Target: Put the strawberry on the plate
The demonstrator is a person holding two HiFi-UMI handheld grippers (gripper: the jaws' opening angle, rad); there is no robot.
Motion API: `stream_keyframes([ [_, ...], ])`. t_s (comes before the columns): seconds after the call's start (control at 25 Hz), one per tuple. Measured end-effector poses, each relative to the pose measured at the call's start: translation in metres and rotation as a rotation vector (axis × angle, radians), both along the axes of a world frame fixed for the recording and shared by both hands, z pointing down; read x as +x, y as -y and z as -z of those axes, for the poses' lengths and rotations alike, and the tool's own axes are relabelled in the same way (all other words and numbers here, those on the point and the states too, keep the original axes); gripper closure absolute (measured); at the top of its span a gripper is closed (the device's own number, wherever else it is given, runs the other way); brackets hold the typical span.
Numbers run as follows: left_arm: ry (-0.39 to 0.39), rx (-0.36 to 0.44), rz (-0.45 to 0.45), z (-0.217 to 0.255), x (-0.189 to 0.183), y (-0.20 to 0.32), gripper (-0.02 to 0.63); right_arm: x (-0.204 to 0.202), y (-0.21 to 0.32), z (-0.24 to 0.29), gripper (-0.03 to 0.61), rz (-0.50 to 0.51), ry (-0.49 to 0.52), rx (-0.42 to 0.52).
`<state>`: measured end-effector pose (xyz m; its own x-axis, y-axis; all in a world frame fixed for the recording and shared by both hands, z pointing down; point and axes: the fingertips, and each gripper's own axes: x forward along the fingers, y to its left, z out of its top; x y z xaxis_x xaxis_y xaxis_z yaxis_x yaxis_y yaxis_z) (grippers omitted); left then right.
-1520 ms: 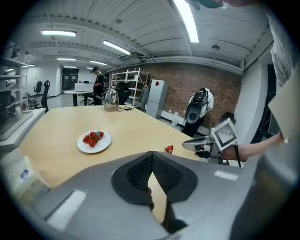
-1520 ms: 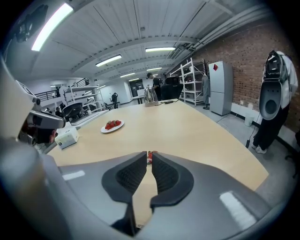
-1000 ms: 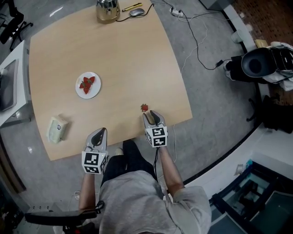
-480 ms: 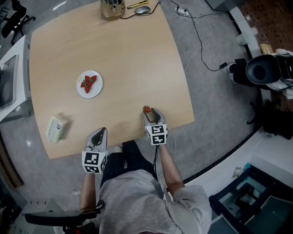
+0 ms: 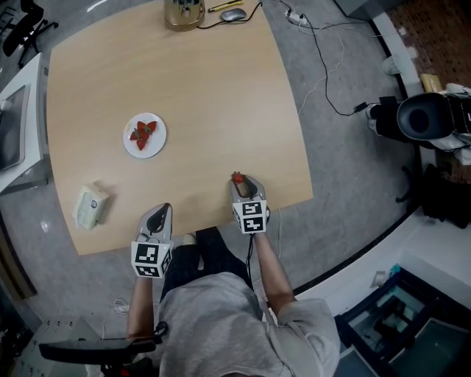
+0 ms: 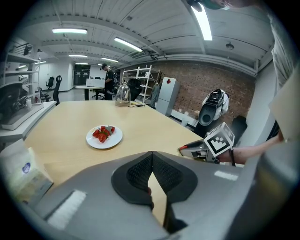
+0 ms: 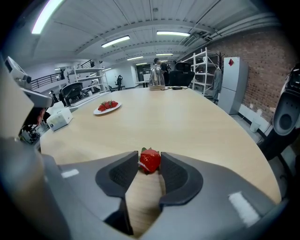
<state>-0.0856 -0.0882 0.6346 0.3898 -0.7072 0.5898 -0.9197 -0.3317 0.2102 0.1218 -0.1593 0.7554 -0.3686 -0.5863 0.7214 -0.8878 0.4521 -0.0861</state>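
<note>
A single red strawberry (image 5: 237, 177) (image 7: 150, 160) lies on the wooden table near its front right edge. My right gripper (image 5: 242, 182) (image 7: 150, 165) has it between its fingertips, and the jaws are closing round it; I see no firm squeeze. The white plate (image 5: 129, 144) (image 6: 104, 143) (image 7: 99, 111) sits to the far left and holds several strawberries (image 5: 141, 134). My left gripper (image 5: 157, 216) (image 6: 152, 155) hovers at the table's front edge, shut and empty.
A white carton (image 5: 92, 207) lies at the table's left front. A metal kettle (image 5: 182, 12), a mouse (image 5: 234, 14) and a pen stand at the far edge. Cables run over the floor on the right, near a black round machine (image 5: 422, 118).
My right gripper has slid forward, so the strawberry that lay just ahead of its tips is now between them. The left gripper has stayed where it was.
</note>
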Motion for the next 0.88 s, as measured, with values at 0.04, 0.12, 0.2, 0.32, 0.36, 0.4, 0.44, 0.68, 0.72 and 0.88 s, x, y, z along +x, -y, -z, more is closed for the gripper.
stream_keyframes([
  [0.04, 0.000, 0.000, 0.001, 0.000, -0.001, 0.000, 0.594, 0.000, 0.000, 0.000, 0.425, -0.001, 0.000, 0.000],
  [0.12, -0.001, 0.000, 0.004, 0.000, -0.002, 0.000, 0.594, 0.000, 0.000, 0.000, 0.425, -0.005, 0.000, -0.001],
  [0.2, 0.000, 0.002, 0.007, 0.001, -0.002, 0.001, 0.594, 0.001, 0.000, 0.000, 0.426, -0.011, 0.001, -0.003],
  [0.32, 0.001, 0.010, 0.015, 0.005, -0.003, 0.001, 0.594, 0.002, 0.001, 0.002, 0.426, -0.014, 0.006, -0.003],
  [0.36, 0.001, 0.012, 0.018, 0.005, -0.003, 0.001, 0.594, 0.002, 0.001, 0.003, 0.426, -0.012, 0.008, -0.003],
  [0.4, 0.002, 0.013, 0.020, 0.006, -0.004, 0.001, 0.594, 0.001, 0.001, 0.004, 0.426, -0.010, 0.009, -0.002],
  [0.44, 0.003, 0.014, 0.022, 0.006, -0.004, 0.001, 0.594, 0.001, 0.001, 0.005, 0.428, -0.007, 0.011, -0.001],
  [0.68, 0.003, 0.027, 0.040, 0.012, -0.005, 0.002, 0.594, -0.005, 0.004, 0.018, 0.428, 0.017, 0.022, 0.016],
  [0.72, 0.002, 0.031, 0.045, 0.015, -0.005, 0.002, 0.594, -0.006, 0.004, 0.021, 0.428, 0.023, 0.025, 0.020],
  [0.88, 0.004, 0.047, 0.067, 0.022, -0.012, 0.001, 0.594, -0.015, 0.007, 0.031, 0.428, 0.051, 0.032, 0.034],
])
